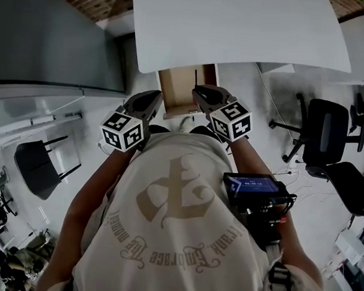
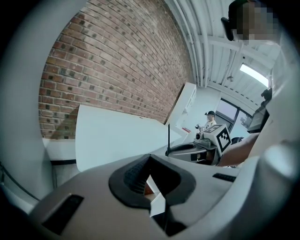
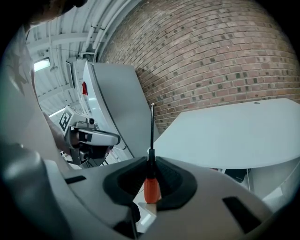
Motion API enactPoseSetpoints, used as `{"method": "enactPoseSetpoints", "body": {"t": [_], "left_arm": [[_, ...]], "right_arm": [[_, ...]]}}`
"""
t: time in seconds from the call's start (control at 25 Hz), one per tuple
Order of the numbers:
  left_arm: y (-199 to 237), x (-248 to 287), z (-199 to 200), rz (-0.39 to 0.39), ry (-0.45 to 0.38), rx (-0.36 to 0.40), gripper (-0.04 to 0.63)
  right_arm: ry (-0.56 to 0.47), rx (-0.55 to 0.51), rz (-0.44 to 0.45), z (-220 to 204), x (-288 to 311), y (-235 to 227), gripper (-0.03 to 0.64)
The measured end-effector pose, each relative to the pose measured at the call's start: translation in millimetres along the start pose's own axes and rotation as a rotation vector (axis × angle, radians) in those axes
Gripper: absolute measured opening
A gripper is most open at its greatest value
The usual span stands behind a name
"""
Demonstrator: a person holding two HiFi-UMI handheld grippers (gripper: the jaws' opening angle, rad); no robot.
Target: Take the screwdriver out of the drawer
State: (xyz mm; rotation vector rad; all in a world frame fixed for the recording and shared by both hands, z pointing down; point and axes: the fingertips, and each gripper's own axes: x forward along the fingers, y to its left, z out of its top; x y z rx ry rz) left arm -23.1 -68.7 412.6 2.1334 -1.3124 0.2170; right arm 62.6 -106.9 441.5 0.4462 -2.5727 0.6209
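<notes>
Grips the screwdriver in the right gripper, pads pressed on its orange handle, thin shaft sticking up past the jaw tips. Holds it in front of the open drawer under the table. Carries nothing in the left gripper, tips together, level beside the right.

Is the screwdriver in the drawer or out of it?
Out: the right gripper clamps the screwdriver by its orange handle, shaft standing above the table.
</notes>
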Motion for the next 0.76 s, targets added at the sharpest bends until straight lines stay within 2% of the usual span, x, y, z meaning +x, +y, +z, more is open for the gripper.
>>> {"method": "enactPoseSetpoints", "body": {"t": [0.76], "left_arm": [[18, -47, 5, 0.026, -0.01, -0.025, 0.02]], "right_arm": [[0.002, 0.035, -0.005, 6, 17, 28, 0.069]]}}
